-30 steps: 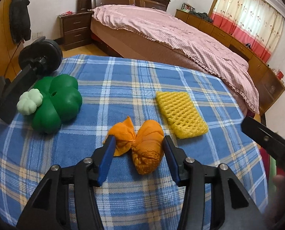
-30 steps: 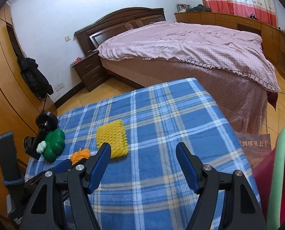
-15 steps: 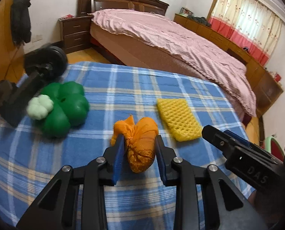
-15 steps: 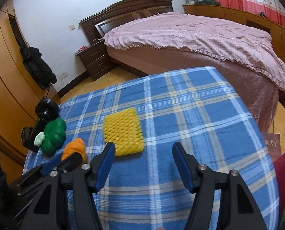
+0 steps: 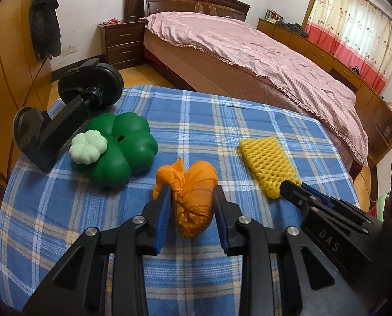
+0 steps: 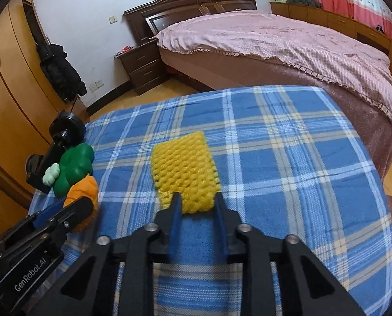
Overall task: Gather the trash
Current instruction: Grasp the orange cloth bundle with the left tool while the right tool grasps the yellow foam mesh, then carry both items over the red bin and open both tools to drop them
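Orange netting bundle [image 5: 194, 197] clamped in left hand-held gripper [image 5: 192, 212] (tablecloth below)

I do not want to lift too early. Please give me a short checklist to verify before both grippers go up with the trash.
1. Left gripper has jaws shut on the orange bag: ok.
2. Right gripper jaws are closing on the near edge of the yellow foam net; firm hold: cannot tell.
3. Foam net lies flat on the checked cloth, not caught: ok.
4. Green clover toy stands apart from the orange bag: ok.
5. The two grippers are apart from each other: ok.
6. A bin for the trash is in view: not ok.
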`<move>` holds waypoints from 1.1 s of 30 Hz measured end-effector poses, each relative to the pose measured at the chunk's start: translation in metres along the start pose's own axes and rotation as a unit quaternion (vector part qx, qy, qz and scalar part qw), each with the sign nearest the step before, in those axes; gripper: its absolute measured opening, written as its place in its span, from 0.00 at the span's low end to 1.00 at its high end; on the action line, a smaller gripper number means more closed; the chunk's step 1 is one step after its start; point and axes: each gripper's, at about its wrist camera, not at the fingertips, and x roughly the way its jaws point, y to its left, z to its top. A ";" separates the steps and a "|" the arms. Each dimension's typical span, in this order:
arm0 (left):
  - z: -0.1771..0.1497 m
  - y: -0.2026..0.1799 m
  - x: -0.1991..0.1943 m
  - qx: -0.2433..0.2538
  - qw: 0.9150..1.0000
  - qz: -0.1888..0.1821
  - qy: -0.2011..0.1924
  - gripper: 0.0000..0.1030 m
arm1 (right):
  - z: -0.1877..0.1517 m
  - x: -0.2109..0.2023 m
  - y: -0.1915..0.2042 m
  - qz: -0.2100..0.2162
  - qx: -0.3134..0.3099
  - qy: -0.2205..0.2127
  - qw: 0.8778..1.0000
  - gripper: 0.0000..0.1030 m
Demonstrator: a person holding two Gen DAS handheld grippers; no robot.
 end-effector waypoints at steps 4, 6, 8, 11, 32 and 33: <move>0.000 -0.003 -0.005 0.002 1.000 0.000 -0.002 0.31 | -0.001 -0.008 0.001 0.000 -0.006 -0.010 1.000 0.09; 0.000 -0.004 -0.008 0.003 1.000 0.000 -0.003 0.31 | -0.002 -0.013 -0.001 0.006 0.001 -0.015 1.000 0.09; 0.000 -0.006 -0.011 0.004 1.000 -0.001 -0.004 0.31 | -0.003 -0.021 -0.004 0.007 0.008 -0.023 1.000 0.09; 0.000 -0.008 -0.018 0.006 1.000 -0.005 -0.008 0.31 | -0.006 -0.039 -0.007 0.009 0.014 -0.040 0.999 0.09; -0.012 -0.072 -0.084 0.058 0.995 -0.064 -0.049 0.31 | -0.042 -0.182 -0.052 -0.026 0.058 -0.160 0.985 0.09; -0.014 -0.075 -0.087 0.061 0.995 -0.069 -0.049 0.31 | -0.045 -0.189 -0.055 -0.031 0.062 -0.164 0.984 0.09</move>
